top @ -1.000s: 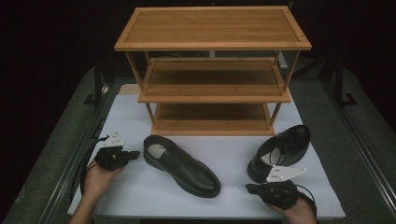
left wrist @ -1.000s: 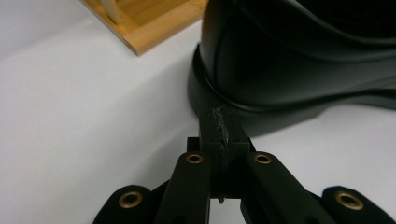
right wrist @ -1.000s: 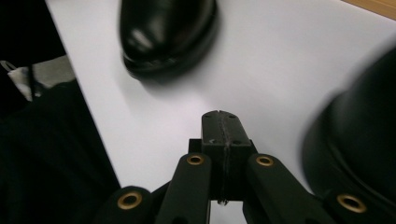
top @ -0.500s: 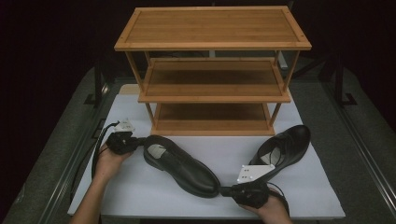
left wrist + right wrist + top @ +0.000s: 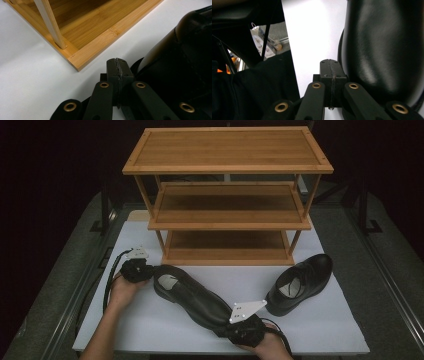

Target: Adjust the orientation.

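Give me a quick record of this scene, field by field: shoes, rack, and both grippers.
surface: white table mat
rack: three-tier bamboo shoe rack, shelves bare
near shoe: black leather dress shoe, lying diagonally between the grippers
far shoe: second black leather shoe, right of the rack, apart
left gripper: shut, at the near shoe's heel
right gripper: shut, at its toe

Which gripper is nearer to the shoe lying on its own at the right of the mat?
The right gripper, just left of and in front of that shoe. The left gripper is across the mat, beyond the other shoe.
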The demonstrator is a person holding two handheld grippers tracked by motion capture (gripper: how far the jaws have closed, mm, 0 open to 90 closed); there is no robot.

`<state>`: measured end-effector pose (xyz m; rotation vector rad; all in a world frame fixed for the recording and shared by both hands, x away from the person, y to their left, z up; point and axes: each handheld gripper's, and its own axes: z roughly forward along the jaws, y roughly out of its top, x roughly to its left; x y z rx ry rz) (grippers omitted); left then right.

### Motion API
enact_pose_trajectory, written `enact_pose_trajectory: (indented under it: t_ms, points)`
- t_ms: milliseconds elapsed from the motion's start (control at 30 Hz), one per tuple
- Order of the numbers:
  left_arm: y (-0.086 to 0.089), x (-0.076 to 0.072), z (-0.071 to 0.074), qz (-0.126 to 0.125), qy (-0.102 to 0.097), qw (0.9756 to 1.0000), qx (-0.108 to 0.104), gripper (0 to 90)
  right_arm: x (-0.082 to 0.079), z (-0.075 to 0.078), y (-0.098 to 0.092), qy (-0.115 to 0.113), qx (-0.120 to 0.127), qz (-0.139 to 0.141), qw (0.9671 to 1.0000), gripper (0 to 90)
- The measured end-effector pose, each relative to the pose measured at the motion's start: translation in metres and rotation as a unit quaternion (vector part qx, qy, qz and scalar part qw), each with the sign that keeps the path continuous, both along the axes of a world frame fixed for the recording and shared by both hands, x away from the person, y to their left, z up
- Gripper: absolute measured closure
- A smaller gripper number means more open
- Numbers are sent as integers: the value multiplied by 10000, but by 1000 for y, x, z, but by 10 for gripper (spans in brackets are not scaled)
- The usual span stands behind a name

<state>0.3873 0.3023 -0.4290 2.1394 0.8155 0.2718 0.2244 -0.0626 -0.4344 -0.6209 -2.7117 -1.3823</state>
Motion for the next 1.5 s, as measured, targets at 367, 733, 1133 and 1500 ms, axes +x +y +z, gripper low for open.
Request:
enact_pose_trajectory:
  t_ms: [367,733,1133,1500]
  points:
    - [4,-1,-1,-70,88,9999,-90,900,2,-5,-2,-34,-69,-50,10000,899]
    - [12,-17,3,-247,151,9996,78,900,11,-5,-15,-28,-99,-362,9993,899]
    - [24,-51,1,-455,287,9985,-112,900,36,-4,-25,-34,-181,-772,9968,899]
    - [27,-75,-1,-688,453,9962,-291,900,50,-4,-30,-122,-235,-1206,9923,899]
